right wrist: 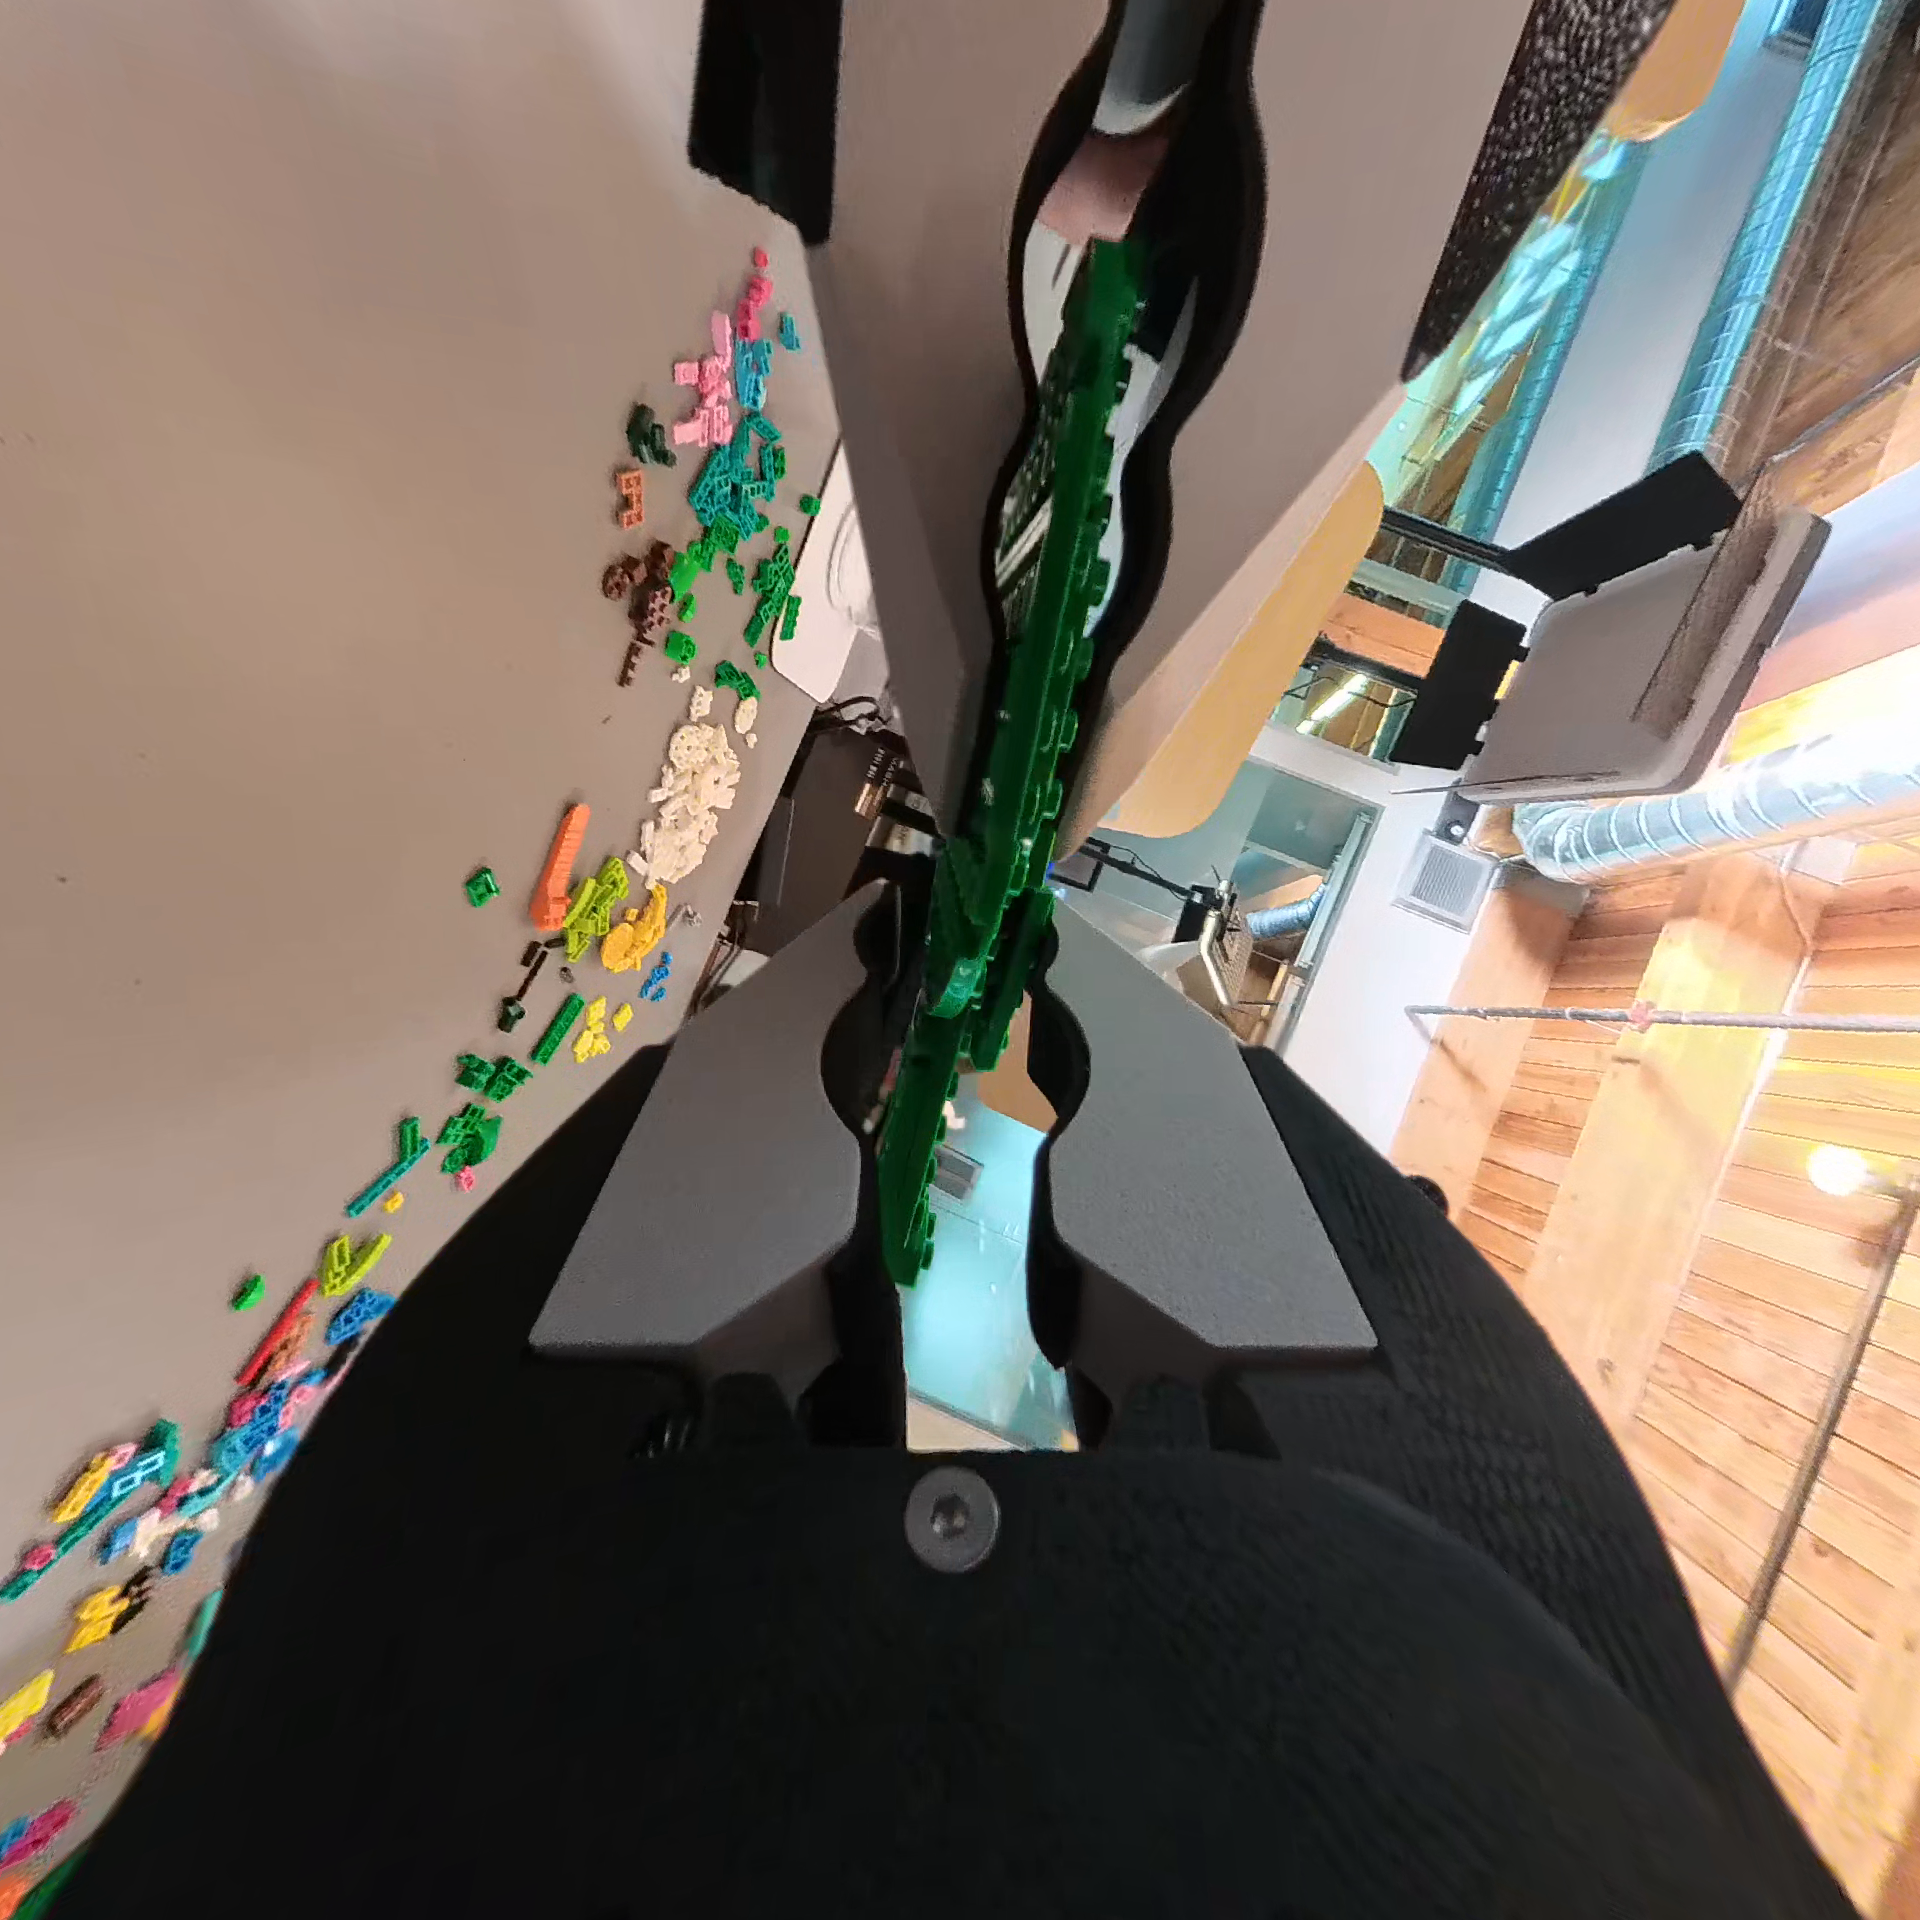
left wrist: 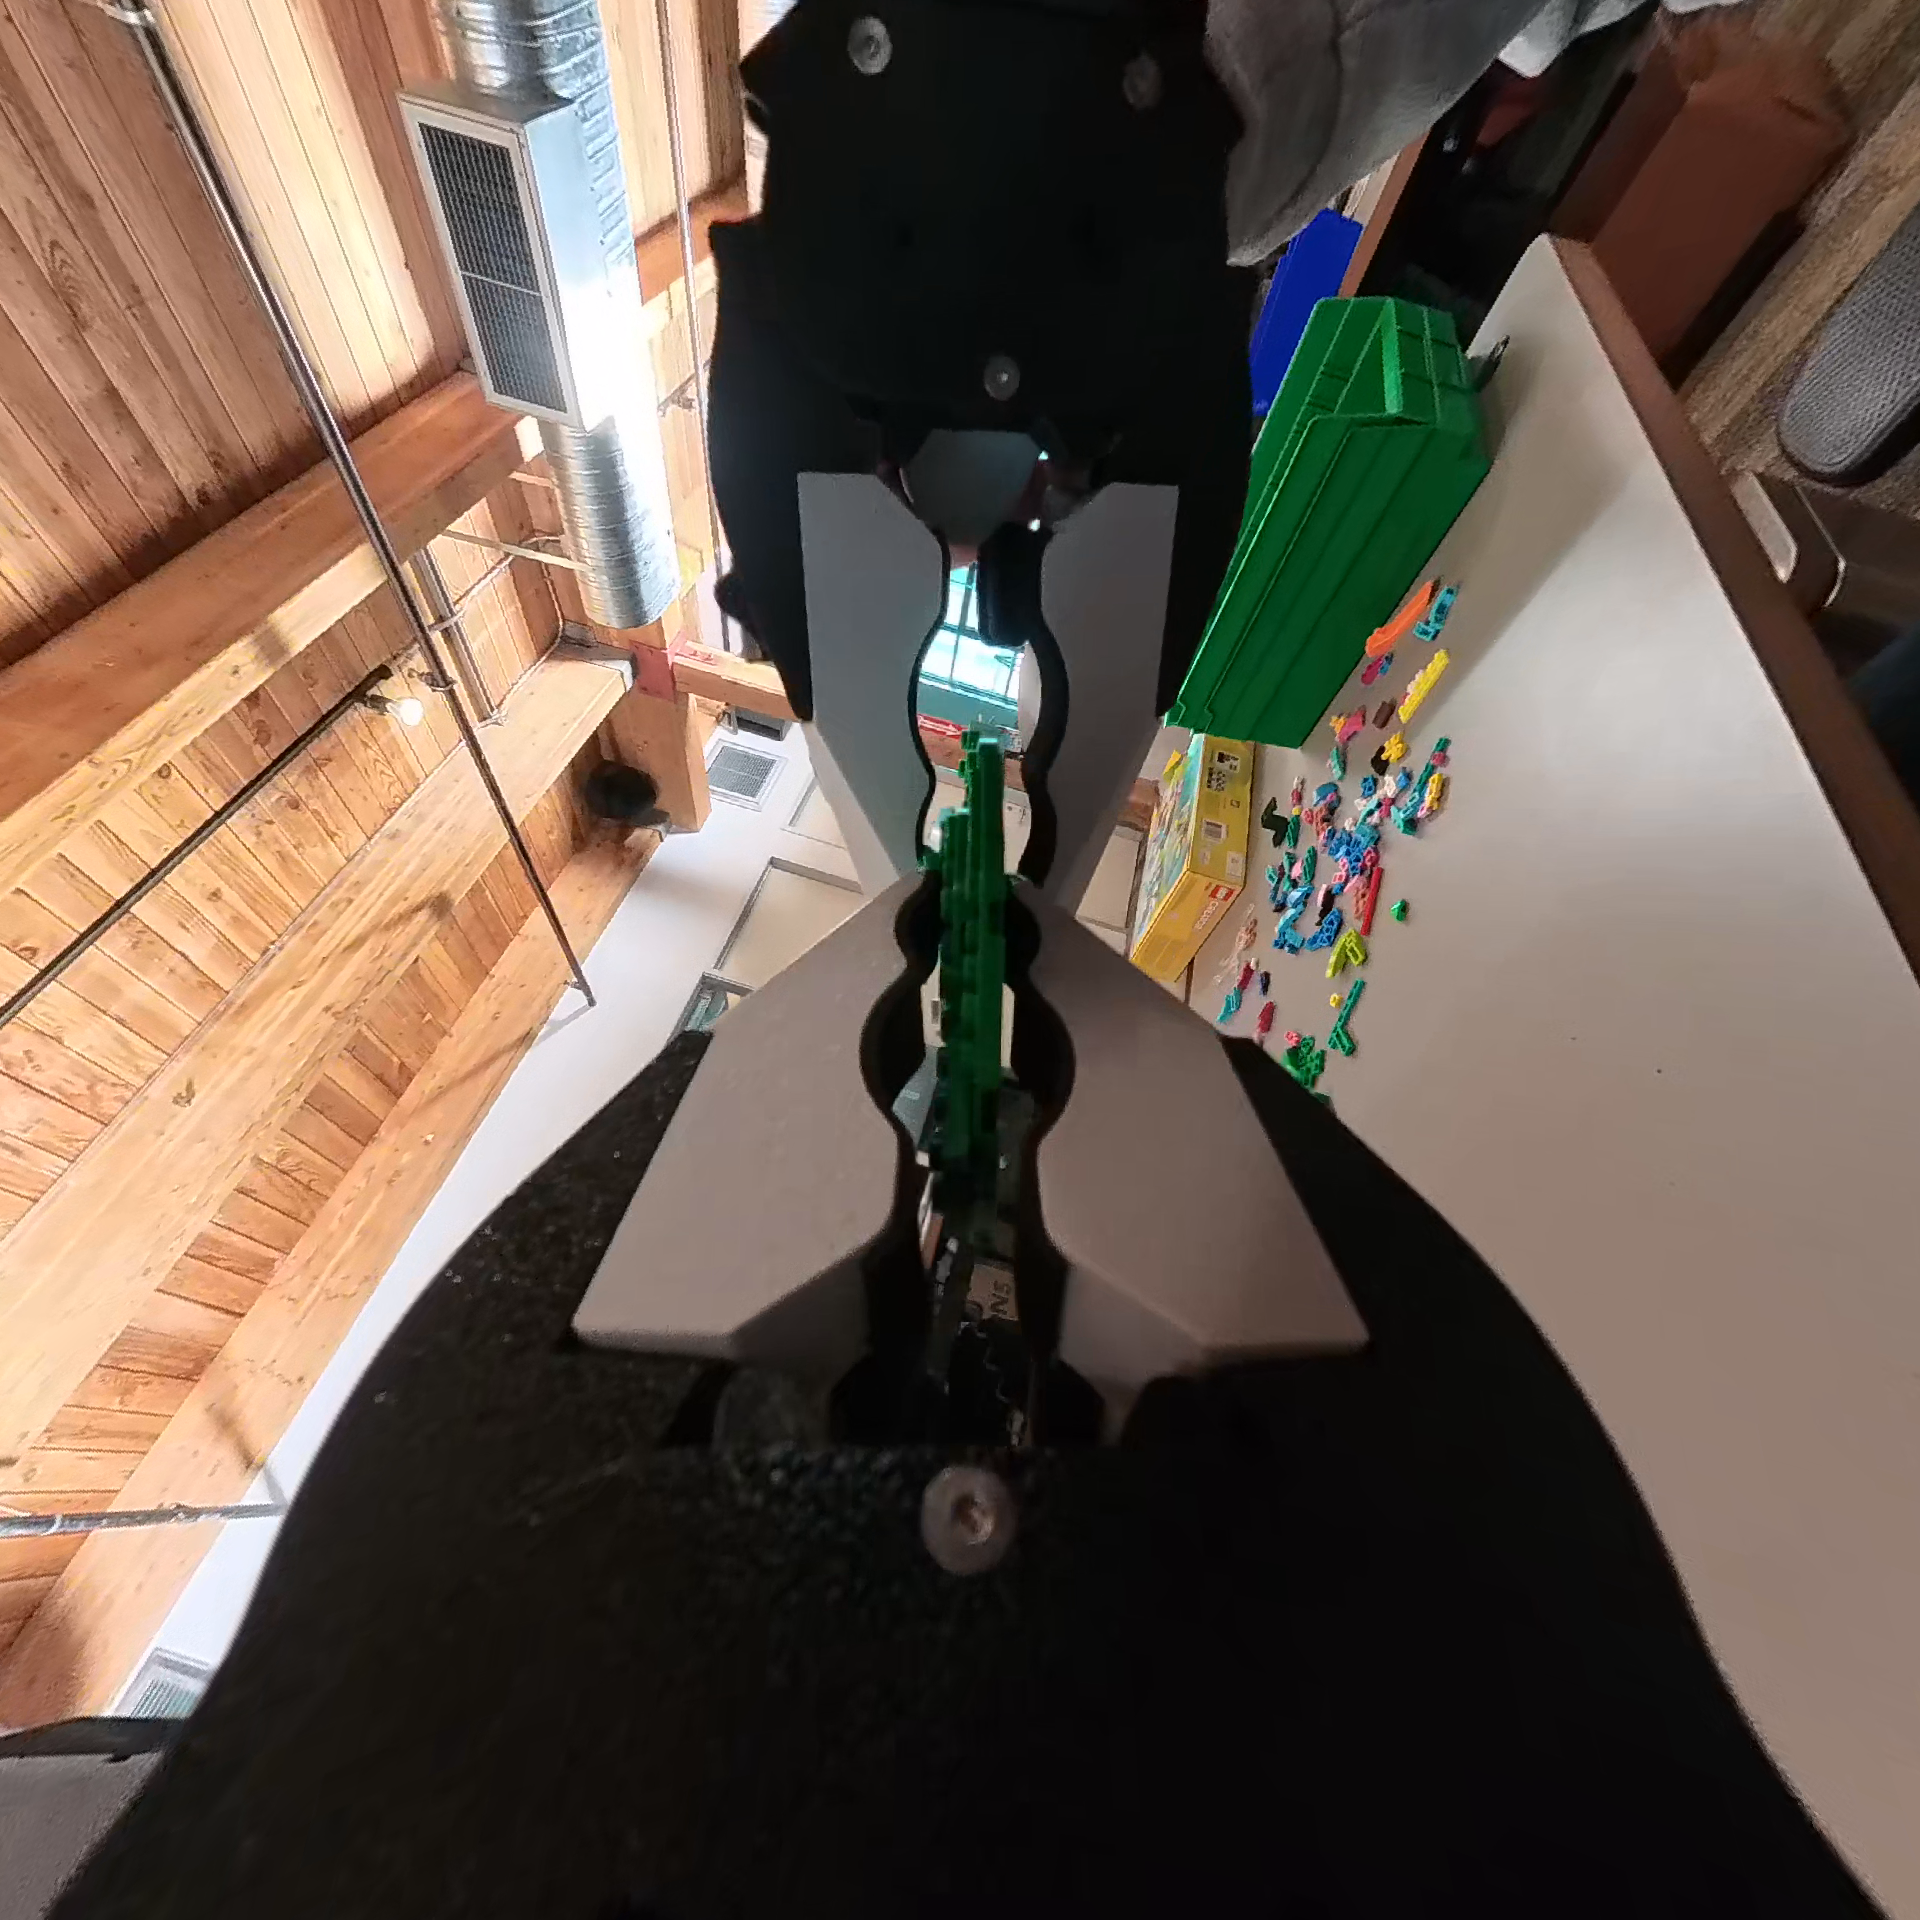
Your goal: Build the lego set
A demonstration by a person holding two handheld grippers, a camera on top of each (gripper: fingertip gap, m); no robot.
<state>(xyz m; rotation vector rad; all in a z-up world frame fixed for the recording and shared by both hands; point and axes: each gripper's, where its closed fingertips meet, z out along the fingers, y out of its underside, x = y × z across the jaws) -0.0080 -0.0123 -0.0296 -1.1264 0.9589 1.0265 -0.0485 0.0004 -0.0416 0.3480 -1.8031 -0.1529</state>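
Note:
A green studded baseplate [left wrist: 971, 987] with layers of green plates on it is held edge-on in the air between my two grippers, which face each other. My left gripper [left wrist: 974, 894] is shut on one end of it. My right gripper [right wrist: 966, 925] is open. The plate [right wrist: 1039, 675] passes between its pads with a narrow gap beside it. A small green piece [right wrist: 961, 982] sits on the plate there. The left gripper also shows in the right wrist view [right wrist: 1023, 821], pinching the far end. The right gripper shows opposite in the left wrist view [left wrist: 982, 862].
The white table [left wrist: 1610, 935] lies to one side with several scattered coloured bricks [left wrist: 1351, 852], also in the right wrist view [right wrist: 717, 499]. Stacked green bins [left wrist: 1340, 540], a yellow box [left wrist: 1195, 862] and a blue bin [left wrist: 1299, 291] stand on it. A mesh chair [left wrist: 1860, 384] is beyond the table edge. Left tips to right tips: about 4 cm.

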